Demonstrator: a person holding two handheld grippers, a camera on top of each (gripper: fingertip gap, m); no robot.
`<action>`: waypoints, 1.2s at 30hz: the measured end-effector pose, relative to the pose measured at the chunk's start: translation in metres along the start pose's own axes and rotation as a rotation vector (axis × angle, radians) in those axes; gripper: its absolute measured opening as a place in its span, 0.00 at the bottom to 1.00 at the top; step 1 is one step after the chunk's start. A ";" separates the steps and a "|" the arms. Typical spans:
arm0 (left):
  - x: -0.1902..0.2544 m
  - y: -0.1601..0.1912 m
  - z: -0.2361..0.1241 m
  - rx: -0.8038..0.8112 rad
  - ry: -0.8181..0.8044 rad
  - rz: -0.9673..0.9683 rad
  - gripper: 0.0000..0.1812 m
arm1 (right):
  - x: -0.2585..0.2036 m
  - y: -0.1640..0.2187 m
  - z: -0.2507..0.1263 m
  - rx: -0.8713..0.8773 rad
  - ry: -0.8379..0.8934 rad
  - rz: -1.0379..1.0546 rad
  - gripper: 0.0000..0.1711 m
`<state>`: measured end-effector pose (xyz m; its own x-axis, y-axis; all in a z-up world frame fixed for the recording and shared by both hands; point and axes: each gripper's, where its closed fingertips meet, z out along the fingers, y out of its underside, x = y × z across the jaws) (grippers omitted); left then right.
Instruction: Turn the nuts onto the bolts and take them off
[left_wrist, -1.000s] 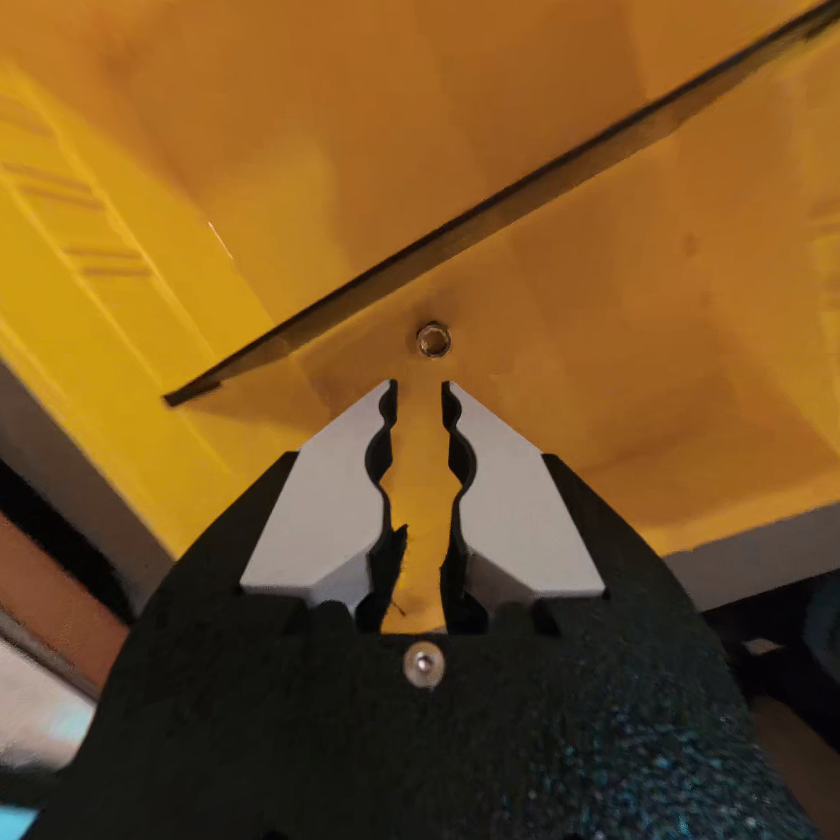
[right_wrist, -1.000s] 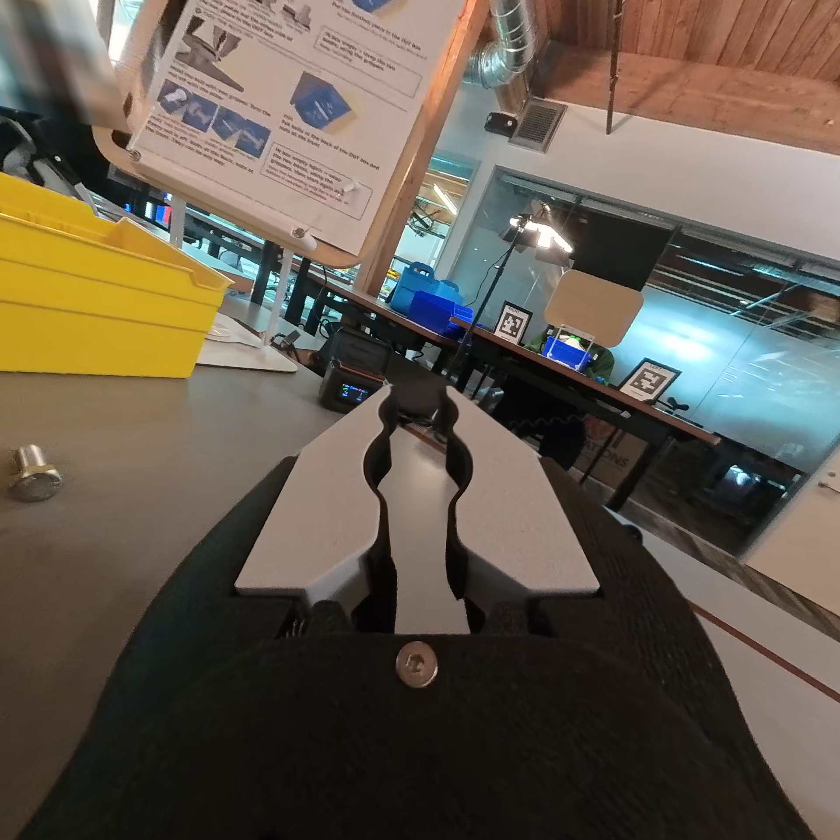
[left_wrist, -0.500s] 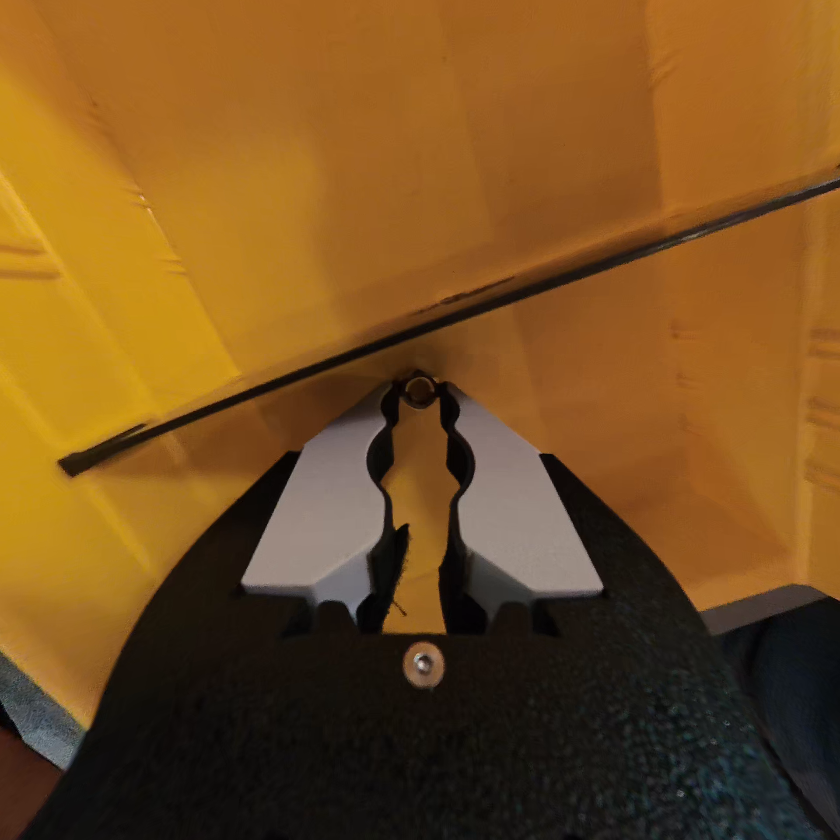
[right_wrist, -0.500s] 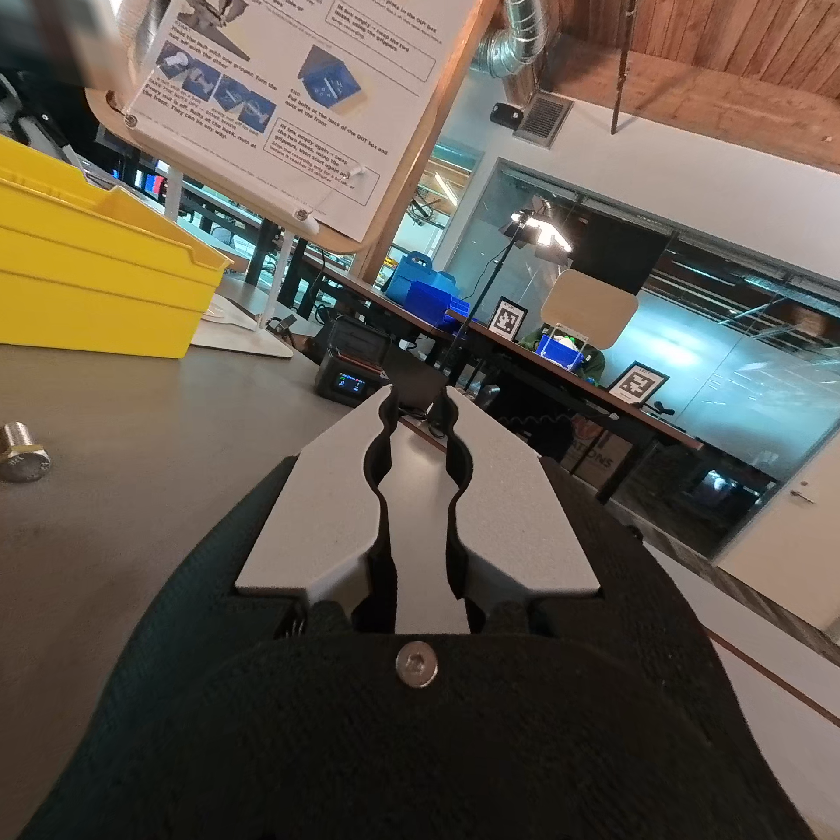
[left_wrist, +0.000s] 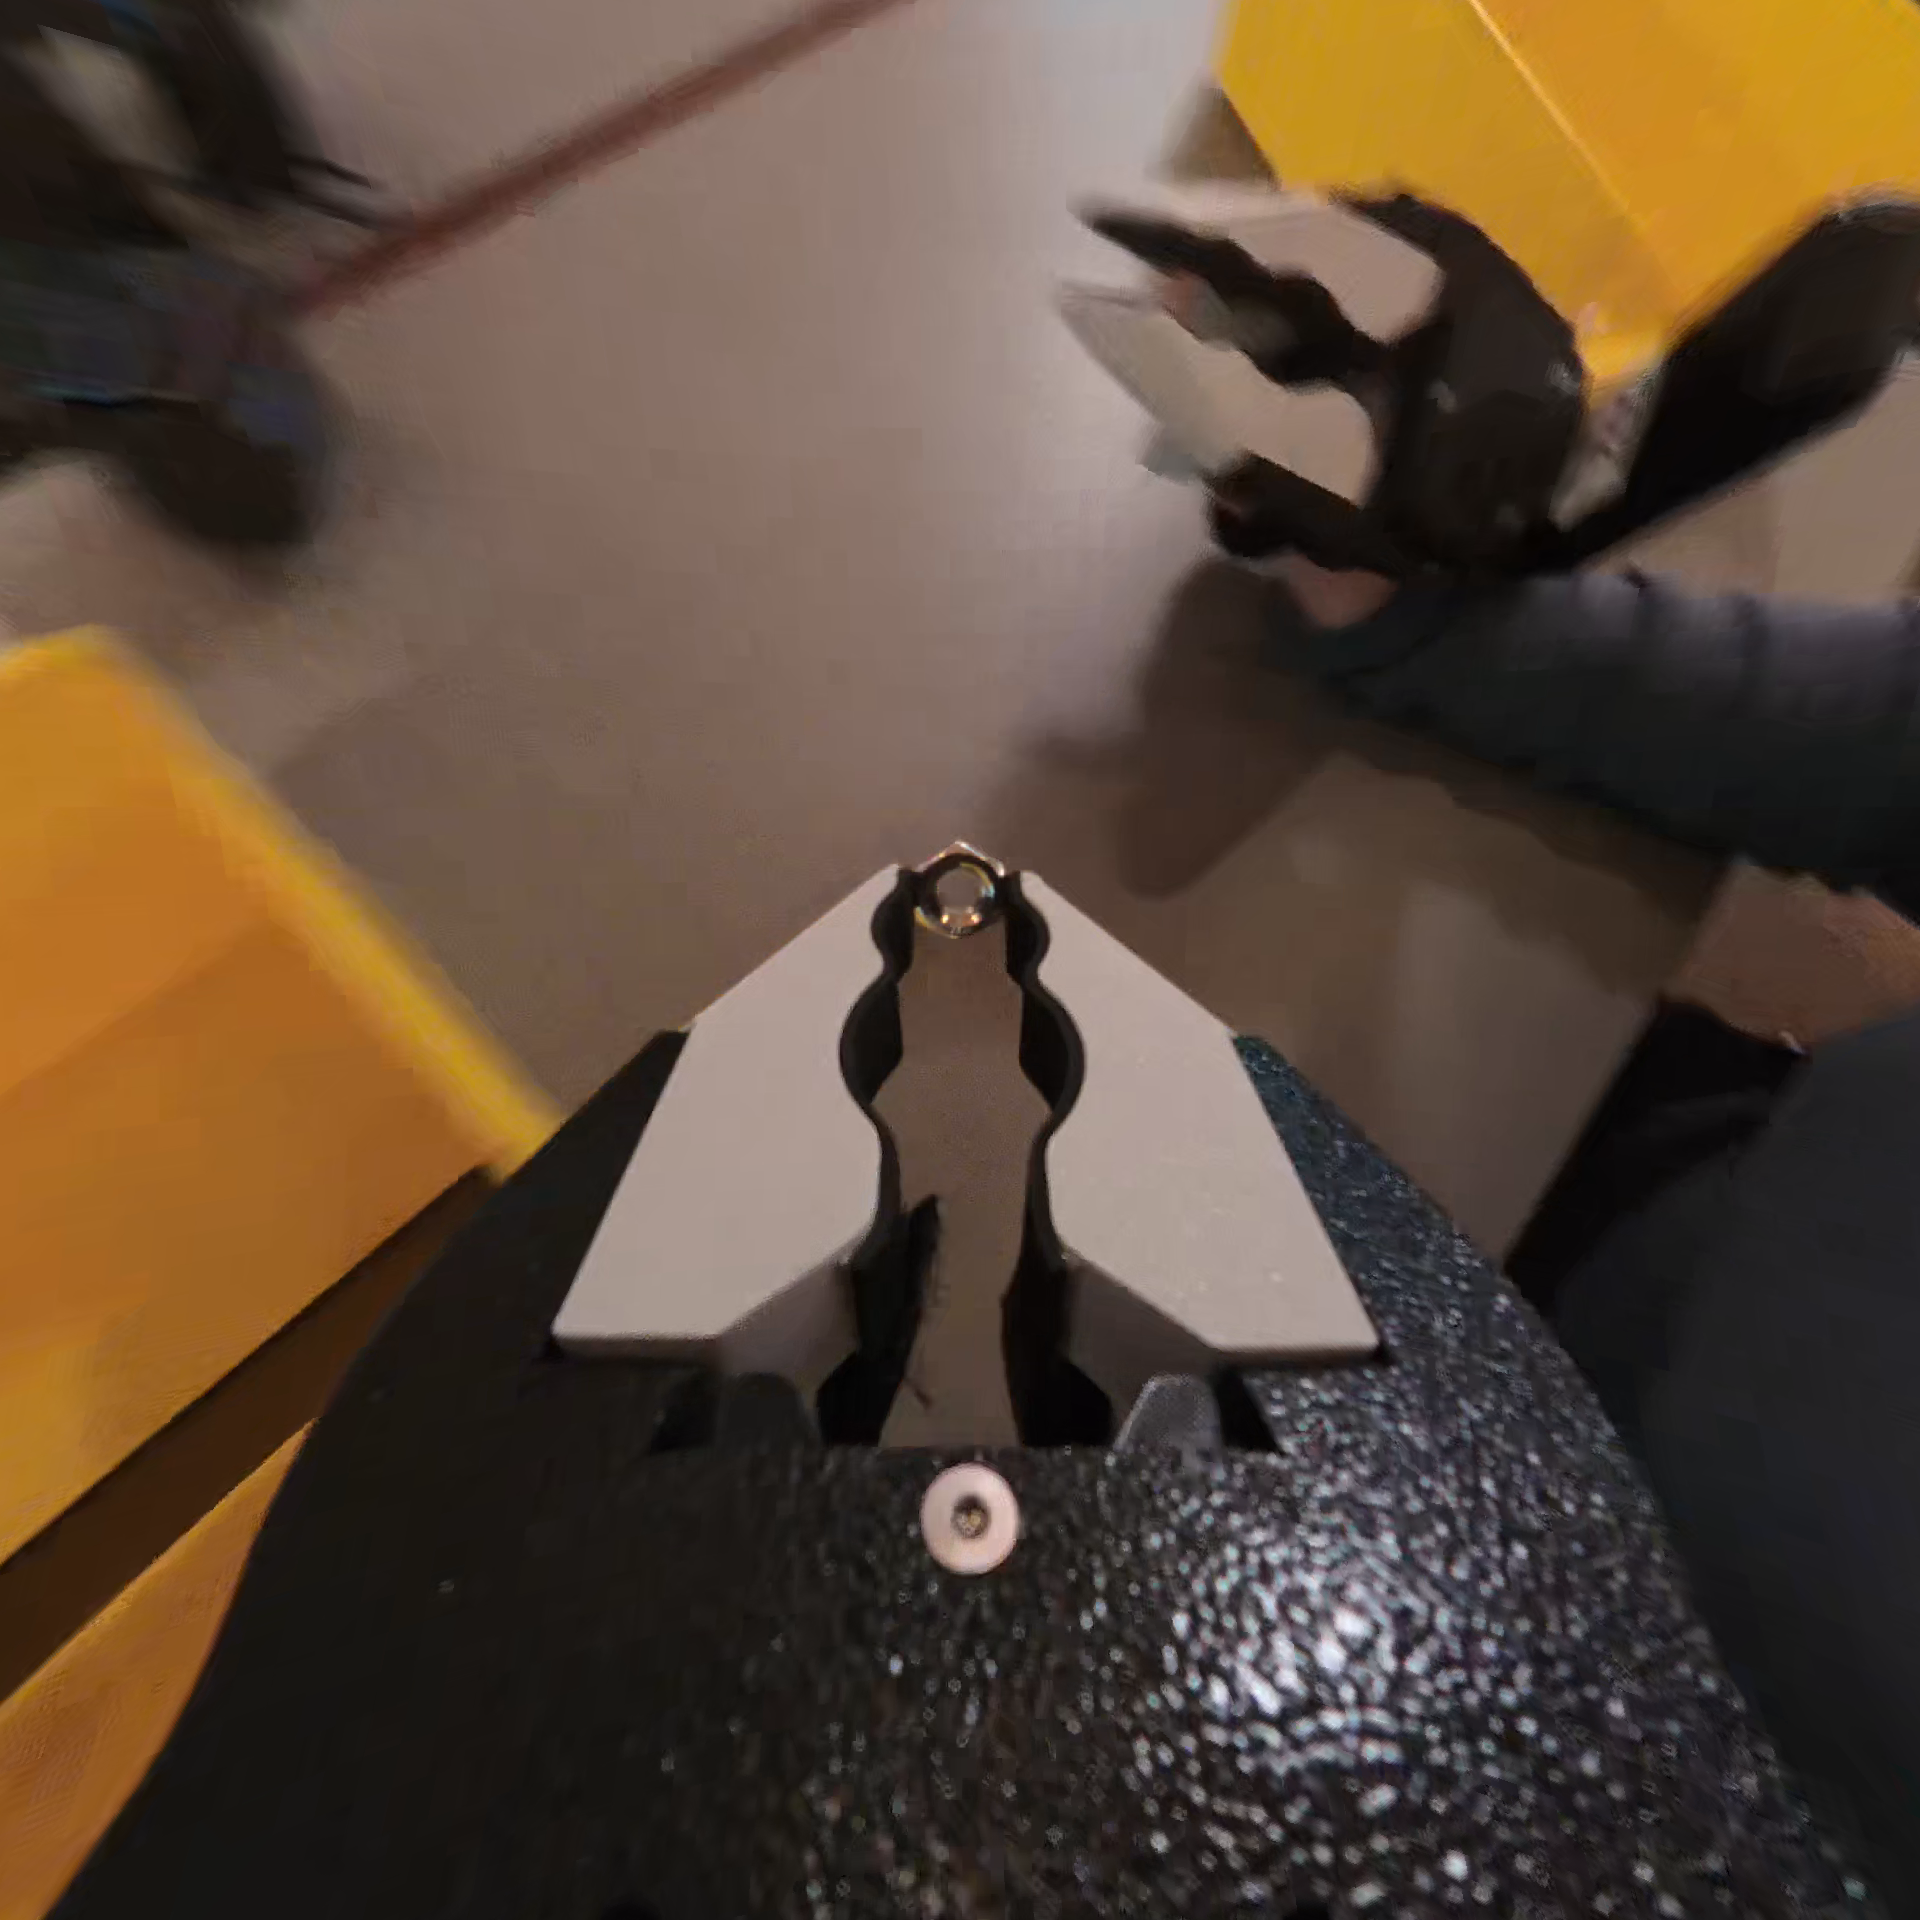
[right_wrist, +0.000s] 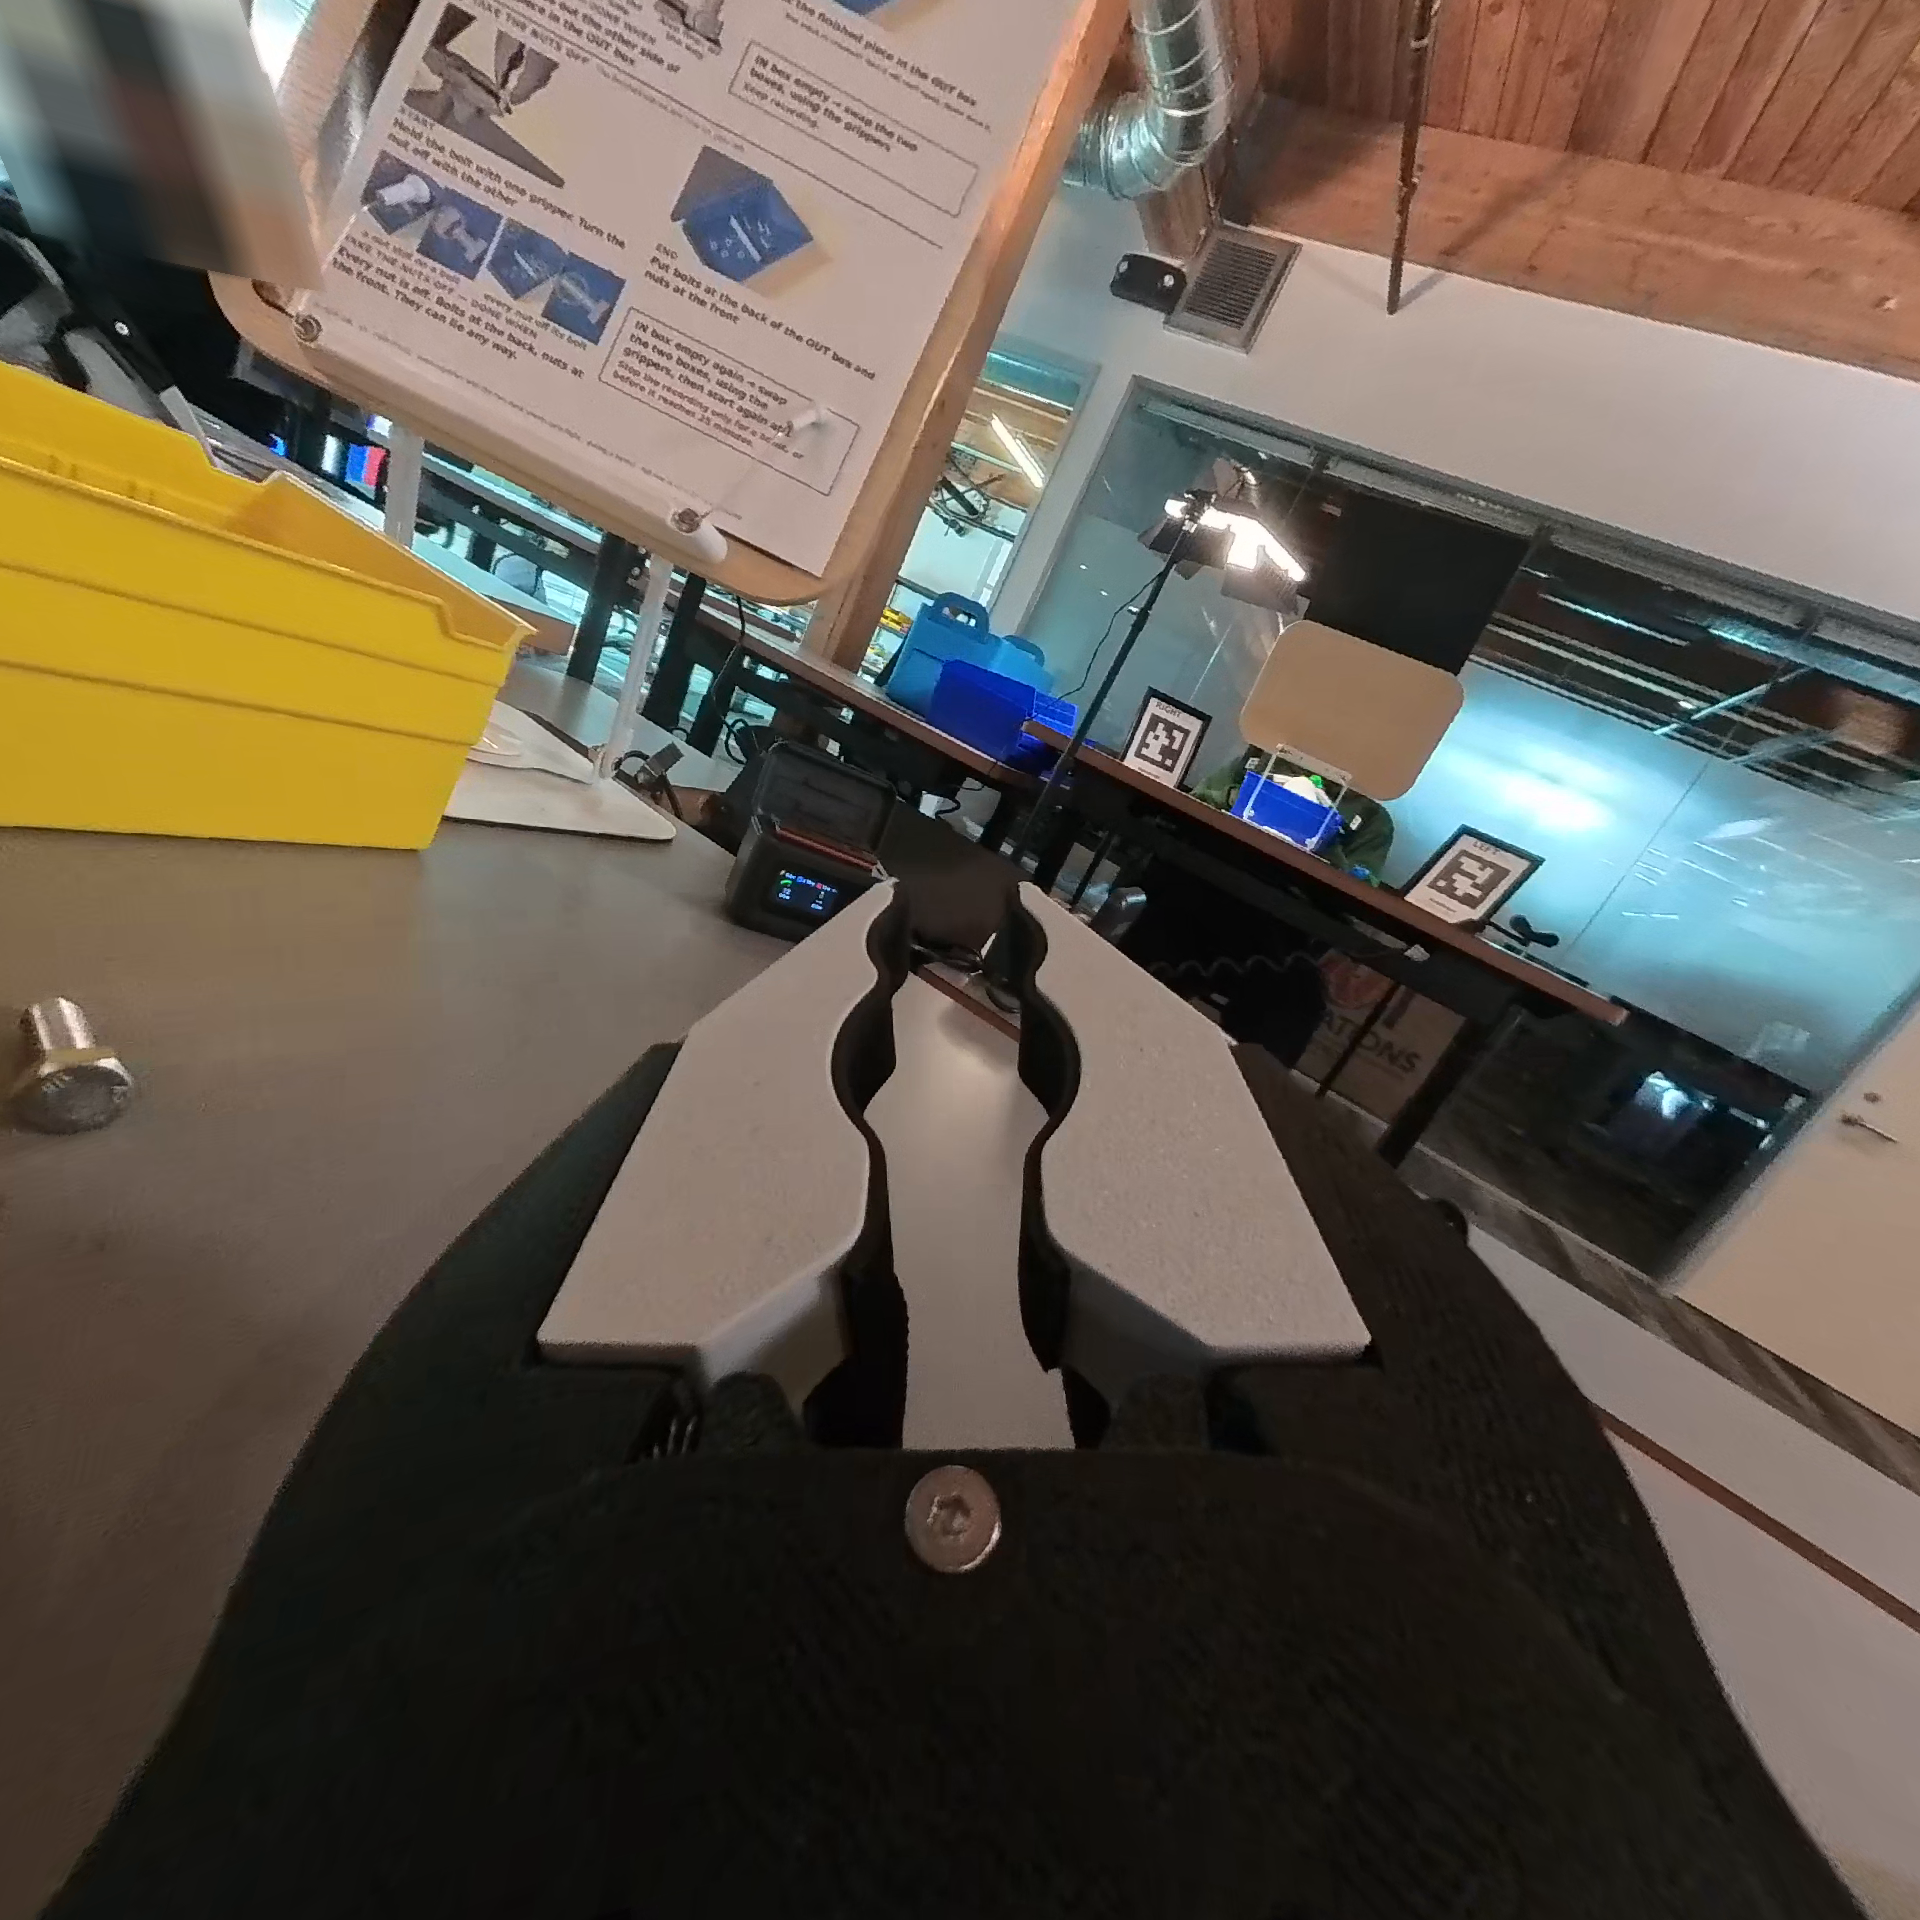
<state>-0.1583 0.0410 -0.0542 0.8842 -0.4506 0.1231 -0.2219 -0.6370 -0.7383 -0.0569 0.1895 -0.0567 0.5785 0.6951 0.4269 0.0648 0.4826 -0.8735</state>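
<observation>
My left gripper (left_wrist: 958, 896) is shut on a small silver nut (left_wrist: 957, 902), pinched at its very fingertips and held above the grey table (left_wrist: 675, 520). My right gripper (right_wrist: 956, 902) is open and empty, low over the table. It also shows blurred at the upper right of the left wrist view (left_wrist: 1278, 322), held by a hand in a dark sleeve (left_wrist: 1662, 717). A silver hex bolt (right_wrist: 64, 1065) lies on the table to the left of my right gripper.
A yellow bin (left_wrist: 177, 1018) is at the left in the left wrist view and another (left_wrist: 1558, 135) at the upper right. The right wrist view shows a yellow bin (right_wrist: 229, 675), an instruction board on a stand (right_wrist: 644, 270) and a small black device (right_wrist: 805, 857). The grippers' ends are close to 20 cm from one another.
My left gripper closed on the nut inside the yellow bin and lifted it out over the table. My right gripper stayed open and tilted slightly, with the bolt still at its left.
</observation>
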 end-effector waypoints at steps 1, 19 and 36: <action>0.018 0.006 0.024 -0.069 0.065 0.023 0.08 | 0.001 0.000 0.000 0.003 0.001 0.008 0.10; 0.032 -0.006 0.185 -0.273 0.103 0.035 0.16 | 0.020 0.014 -0.003 -0.068 0.048 0.166 0.08; 0.014 -0.012 0.015 0.585 -0.233 -0.109 0.19 | -0.131 0.016 -0.010 -0.333 -0.645 0.030 0.11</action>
<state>-0.1366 0.0520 -0.0536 0.9699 -0.2124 0.1187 0.0770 -0.1949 -0.9778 -0.1241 0.1005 -0.1287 -0.0042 0.9311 0.3648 0.3598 0.3418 -0.8682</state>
